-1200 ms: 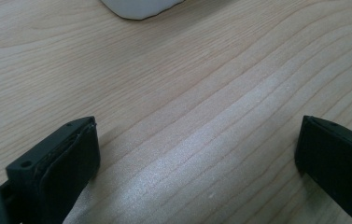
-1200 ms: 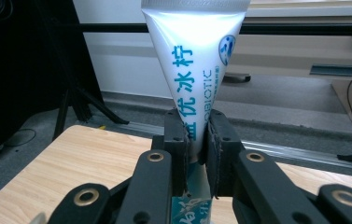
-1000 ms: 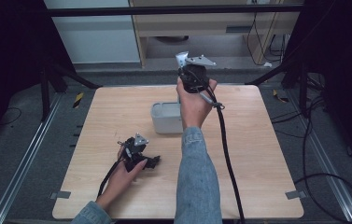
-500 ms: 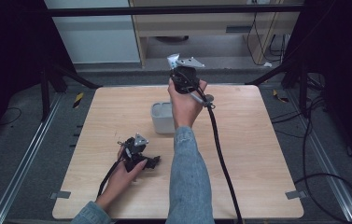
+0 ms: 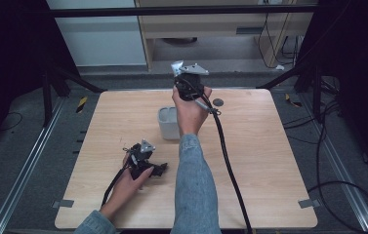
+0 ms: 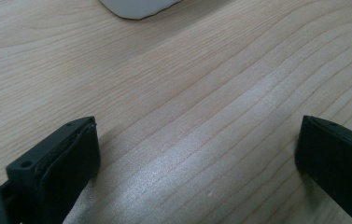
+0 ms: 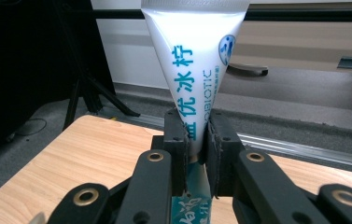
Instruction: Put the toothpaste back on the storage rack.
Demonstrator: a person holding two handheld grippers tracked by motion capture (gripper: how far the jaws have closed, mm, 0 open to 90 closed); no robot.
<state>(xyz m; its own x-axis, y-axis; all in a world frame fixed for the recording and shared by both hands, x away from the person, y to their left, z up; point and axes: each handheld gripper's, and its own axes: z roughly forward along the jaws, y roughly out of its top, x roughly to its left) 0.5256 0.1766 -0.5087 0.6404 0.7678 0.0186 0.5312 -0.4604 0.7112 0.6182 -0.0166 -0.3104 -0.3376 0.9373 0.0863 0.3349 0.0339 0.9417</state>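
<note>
A white tube with blue print (image 7: 193, 56) stands upright, pinched near its lower end by my right gripper (image 7: 197, 140), which is shut on it. In the high view that right gripper (image 5: 187, 74) is raised over the far middle of the table, the tube's white end (image 5: 175, 66) poking up at its left. A pale grey cup (image 5: 169, 122) stands on the table just below it. My left gripper (image 5: 158, 168) rests low on the wooden table (image 5: 269, 161) at the front left. Its jaws stand wide apart, open (image 6: 197, 158), with bare wood between them; the cup's base (image 6: 136, 7) shows ahead.
A thick black cable (image 5: 228, 161) trails from the right gripper across the table to the front edge. A small dark round mark (image 5: 217, 102) lies right of the cup. Metal rails (image 5: 25, 170) run along both sides of the table, and a shelf unit (image 5: 211, 29) stands beyond.
The right hand has shifted a little to the left with the tube still held upright. The left gripper has stayed put on the table.
</note>
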